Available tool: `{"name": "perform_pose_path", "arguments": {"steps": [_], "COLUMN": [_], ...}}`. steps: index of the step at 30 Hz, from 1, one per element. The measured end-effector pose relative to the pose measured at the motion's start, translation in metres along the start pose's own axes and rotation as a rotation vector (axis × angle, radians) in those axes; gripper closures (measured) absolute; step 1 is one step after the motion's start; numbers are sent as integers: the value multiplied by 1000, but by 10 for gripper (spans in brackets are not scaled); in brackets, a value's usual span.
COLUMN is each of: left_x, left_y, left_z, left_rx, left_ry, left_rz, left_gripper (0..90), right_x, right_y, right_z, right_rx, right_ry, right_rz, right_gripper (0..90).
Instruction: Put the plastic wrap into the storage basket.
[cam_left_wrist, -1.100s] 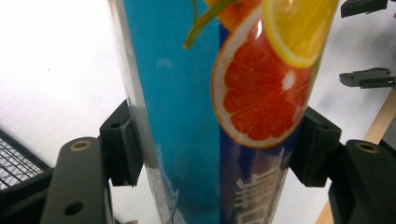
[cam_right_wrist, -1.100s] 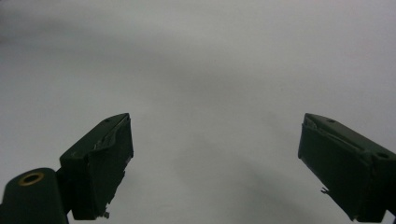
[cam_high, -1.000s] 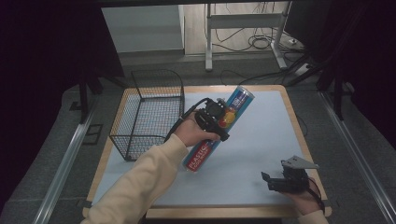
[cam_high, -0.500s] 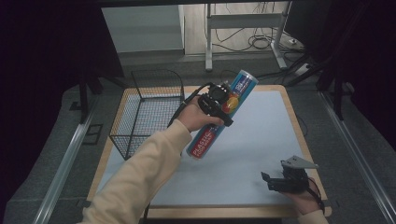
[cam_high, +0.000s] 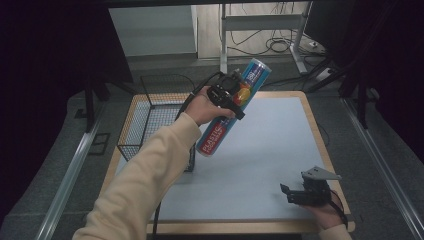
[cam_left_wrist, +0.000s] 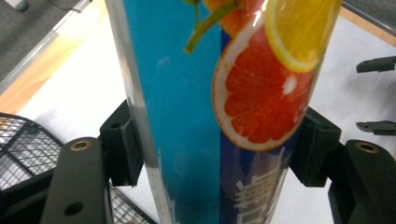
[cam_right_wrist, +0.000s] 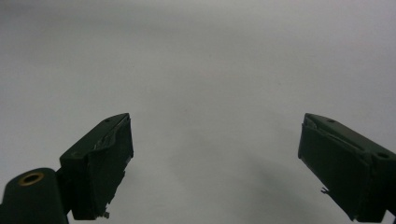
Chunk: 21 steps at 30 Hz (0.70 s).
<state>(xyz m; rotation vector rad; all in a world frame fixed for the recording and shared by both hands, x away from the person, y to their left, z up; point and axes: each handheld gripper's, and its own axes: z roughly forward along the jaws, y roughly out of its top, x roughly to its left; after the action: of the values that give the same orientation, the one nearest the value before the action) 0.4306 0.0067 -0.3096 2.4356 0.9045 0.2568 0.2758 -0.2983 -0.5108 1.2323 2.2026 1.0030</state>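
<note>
High view hangs over the near edge looking forward and down at the whole table (cam_high: 280, 150), left gripper view sits right up against the tube (cam_left_wrist: 219, 112) between its fingers, right gripper view skims the same table (cam_right_wrist: 196, 60) just past its fingertips.

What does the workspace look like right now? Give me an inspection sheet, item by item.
Surface: pale blue mat on a wooden-edged table.
Job's things: tall blue tube with citrus print, lifted off the mat and tilted; black wire basket at the table's left.
Clutter: nothing seen.
Grippers: left gripper clamped on the tube's middle, a pad on each side; right gripper open near the front right corner, holding nothing.
Cables: black cable trailing from the left gripper; loose cables on the floor behind.
Surroundings: grey floor, metal table legs, dark curtains at both sides.
</note>
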Motion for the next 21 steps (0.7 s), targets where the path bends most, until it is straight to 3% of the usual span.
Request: {"name": "perform_pose_path", "arguments": {"steps": [21], "left_x": [34], "left_y": [-1], "left_z": [-26], "left_rx": [-13], "left_ry": [62], "left_rz": [-41], "left_gripper": [320], "right_x": [0], "right_y": [0], "right_z": [2], "right_rx": [5], "right_ry": [-2], "right_rz": [3], "right_gripper": [103]}}
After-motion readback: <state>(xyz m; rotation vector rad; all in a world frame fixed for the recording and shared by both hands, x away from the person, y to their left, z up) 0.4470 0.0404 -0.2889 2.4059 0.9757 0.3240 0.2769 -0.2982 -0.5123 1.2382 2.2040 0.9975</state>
